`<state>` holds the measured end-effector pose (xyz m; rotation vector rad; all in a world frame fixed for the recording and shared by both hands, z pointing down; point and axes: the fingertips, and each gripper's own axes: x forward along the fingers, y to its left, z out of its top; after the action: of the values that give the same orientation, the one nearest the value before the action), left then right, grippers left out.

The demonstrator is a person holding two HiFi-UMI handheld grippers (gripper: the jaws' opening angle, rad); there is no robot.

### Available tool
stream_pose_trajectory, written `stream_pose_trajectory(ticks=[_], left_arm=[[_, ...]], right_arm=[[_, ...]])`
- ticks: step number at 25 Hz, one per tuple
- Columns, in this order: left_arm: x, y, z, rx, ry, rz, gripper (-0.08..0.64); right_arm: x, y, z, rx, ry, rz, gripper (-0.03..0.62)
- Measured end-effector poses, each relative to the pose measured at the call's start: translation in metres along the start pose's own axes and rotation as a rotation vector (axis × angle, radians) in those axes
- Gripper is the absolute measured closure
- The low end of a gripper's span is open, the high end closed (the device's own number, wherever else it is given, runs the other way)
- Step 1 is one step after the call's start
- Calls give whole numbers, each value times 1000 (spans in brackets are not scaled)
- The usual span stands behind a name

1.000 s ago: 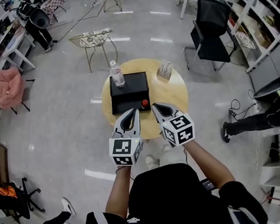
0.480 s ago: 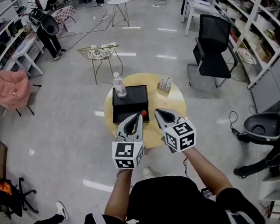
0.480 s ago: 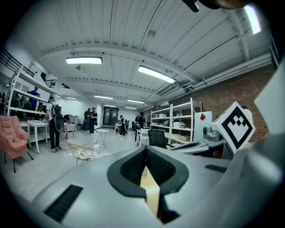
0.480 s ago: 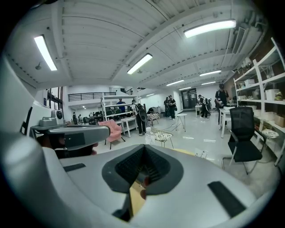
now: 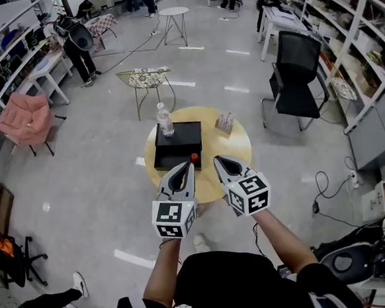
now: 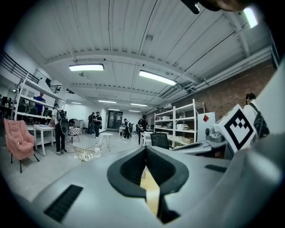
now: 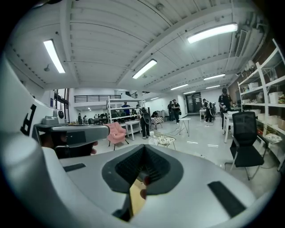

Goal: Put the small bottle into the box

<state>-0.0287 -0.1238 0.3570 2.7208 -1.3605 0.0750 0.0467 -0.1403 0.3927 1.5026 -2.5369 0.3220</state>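
Observation:
A round wooden table (image 5: 229,150) stands on the floor ahead of me. On it lies a black box (image 5: 178,144). A clear water bottle (image 5: 166,120) stands upright at the box's far left corner. A small red-topped thing (image 5: 194,158), probably the small bottle, sits at the box's near right corner. My left gripper (image 5: 189,165) and right gripper (image 5: 217,160) hover side by side over the table's near edge, both shut and holding nothing. In the left gripper view the left gripper (image 6: 146,149) points over the room; the right gripper (image 7: 143,147) shows a bit of red through its gap.
A small card box (image 5: 226,122) sits on the table's far right. Around the table are a wire stool (image 5: 145,77), a black office chair (image 5: 298,62), a pink armchair (image 5: 22,120) and a white side table (image 5: 173,12). Shelves line the right; people stand far back.
The head view has drawn back and up, so the table looks smaller and farther. Both grippers stay shut, side by side at its near edge.

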Motion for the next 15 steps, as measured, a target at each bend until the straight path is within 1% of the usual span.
stream_pose_trajectory(ticks=[9,15], left_arm=[[-27,-37,8,20,-11,29,548],[-51,-58,6,26,-17,44,548]], right_arm=[[-45,4,5,5,-43,16,591],[-71,15,2,1,-60,27,591]])
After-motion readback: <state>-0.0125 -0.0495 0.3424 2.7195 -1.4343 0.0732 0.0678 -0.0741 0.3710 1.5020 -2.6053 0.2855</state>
